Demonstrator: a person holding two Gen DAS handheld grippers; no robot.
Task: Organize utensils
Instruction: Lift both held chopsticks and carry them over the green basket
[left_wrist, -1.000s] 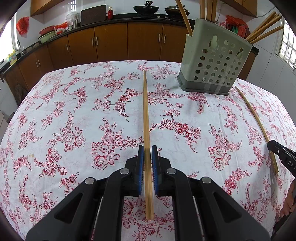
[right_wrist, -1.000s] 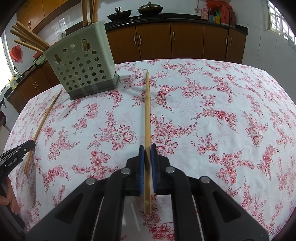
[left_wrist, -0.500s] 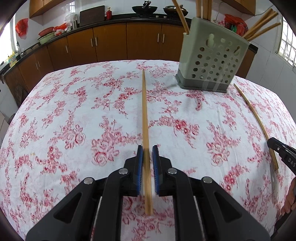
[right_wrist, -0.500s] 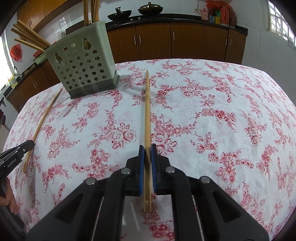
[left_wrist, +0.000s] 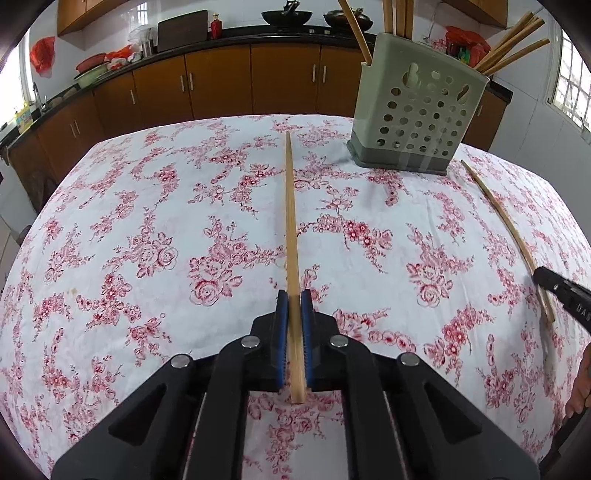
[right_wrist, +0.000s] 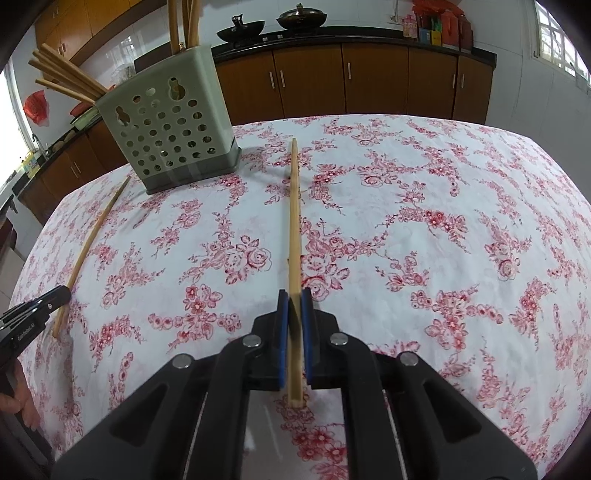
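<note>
On the flowery tablecloth (left_wrist: 147, 221) sits one green holder (left_wrist: 417, 122) with about seven chopsticks poking out. Two tongs, left gripper (left_wrist: 294, 306) and right gripper (right_wrist: 294, 306), each clamp one chopstick (left_wrist: 290, 221) (right_wrist: 294, 221), tips reaching forward over the cloth.

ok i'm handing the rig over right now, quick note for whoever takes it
Left claw: shut on a chopstick, near its thick end, tip pointing away over the table.
Right claw: shut on a second chopstick, same way.
Holder: upright at the far side of the flowered tablecloth, between the two claws, with several chopsticks already standing in it.
Done: both chopsticks gripped.
Left: drop both into the holder. No other loose chopsticks visible on the cloth.
</note>
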